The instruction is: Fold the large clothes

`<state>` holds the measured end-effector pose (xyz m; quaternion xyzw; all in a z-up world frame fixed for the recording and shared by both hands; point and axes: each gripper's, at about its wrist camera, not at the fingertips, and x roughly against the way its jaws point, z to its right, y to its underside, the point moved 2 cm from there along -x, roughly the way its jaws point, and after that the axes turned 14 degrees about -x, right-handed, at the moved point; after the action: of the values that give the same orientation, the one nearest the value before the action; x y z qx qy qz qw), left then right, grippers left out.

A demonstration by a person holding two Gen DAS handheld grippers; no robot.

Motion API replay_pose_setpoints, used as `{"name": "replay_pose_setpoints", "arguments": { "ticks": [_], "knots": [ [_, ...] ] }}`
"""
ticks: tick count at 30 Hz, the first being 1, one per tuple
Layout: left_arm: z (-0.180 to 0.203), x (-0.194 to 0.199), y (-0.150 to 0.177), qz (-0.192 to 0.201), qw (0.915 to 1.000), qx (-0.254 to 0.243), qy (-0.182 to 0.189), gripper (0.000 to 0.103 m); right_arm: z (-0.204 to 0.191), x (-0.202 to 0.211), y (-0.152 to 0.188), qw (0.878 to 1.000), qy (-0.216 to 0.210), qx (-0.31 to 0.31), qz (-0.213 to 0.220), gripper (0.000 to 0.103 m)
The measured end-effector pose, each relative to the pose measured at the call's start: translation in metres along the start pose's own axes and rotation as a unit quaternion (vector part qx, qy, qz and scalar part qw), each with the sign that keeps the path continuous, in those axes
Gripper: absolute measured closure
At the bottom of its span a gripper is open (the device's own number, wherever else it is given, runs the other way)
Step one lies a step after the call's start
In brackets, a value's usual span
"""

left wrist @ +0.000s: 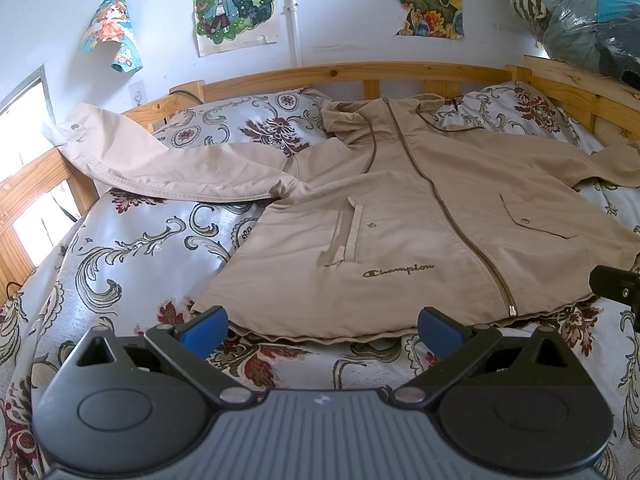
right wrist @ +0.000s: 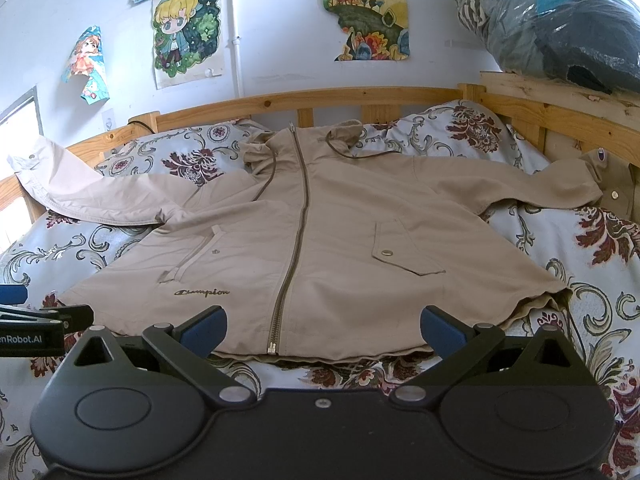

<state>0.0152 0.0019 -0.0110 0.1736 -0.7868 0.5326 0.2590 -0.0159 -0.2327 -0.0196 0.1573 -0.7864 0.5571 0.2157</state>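
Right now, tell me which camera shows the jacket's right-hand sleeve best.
The right wrist view: the sleeve runs whole out to its cuff at the bed rail. The left wrist view cuts the sleeve off at the frame edge.

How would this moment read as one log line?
stage: before first fold | jacket: flat, zipped, on bed | left tool: open | right tool: open

A beige hooded zip-front jacket of thin woven cloth (left wrist: 420, 216) lies face up and spread flat on the bed, zipped shut from hem to collar. Its hem lies near the bed's front edge, and its hood is bunched against the far edge. One sleeve stretches out to the left edge, its snap cuff draped over the side there; the other reaches toward the right edge. A flap pocket, a slit pocket and an embroidered "Champion" mark show on the front.
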Motion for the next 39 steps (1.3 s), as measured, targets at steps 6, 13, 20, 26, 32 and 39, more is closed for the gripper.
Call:
{"name": "replay_pose_setpoints", "arguments": {
  "ticks": [6,13,20,26,32,39],
  "knots": [
    [-0.004,-0.001,0.002,-0.002,1.0,0.001,-0.002,0.001,0.0,0.0,0.0,1.0,0.0,0.0,0.0,0.001],
    [-0.003,-0.003,0.003,-0.004,1.0,0.0,-0.003,0.001,0.0,0.001,0.0,1.0,0.0,0.0,0.001,0.001],
    [0.0,-0.007,0.005,-0.018,0.9998,-0.003,0.0,0.001,0.003,-0.003,-0.002,1.0,0.006,-0.002,-0.006,0.001],
    [0.006,-0.018,0.003,-0.046,0.9987,-0.014,0.016,0.001,0.002,-0.004,0.001,0.999,0.027,-0.004,-0.019,0.001],
    [0.007,-0.033,-0.001,-0.085,0.9954,-0.011,0.042,0.001,0.005,-0.009,-0.003,0.999,0.042,-0.009,-0.022,0.001],
    [-0.005,-0.043,-0.021,-0.117,0.9921,-0.026,0.037,0.001,0.009,-0.012,-0.016,0.998,0.052,-0.022,-0.019,0.001]
  ]
}}
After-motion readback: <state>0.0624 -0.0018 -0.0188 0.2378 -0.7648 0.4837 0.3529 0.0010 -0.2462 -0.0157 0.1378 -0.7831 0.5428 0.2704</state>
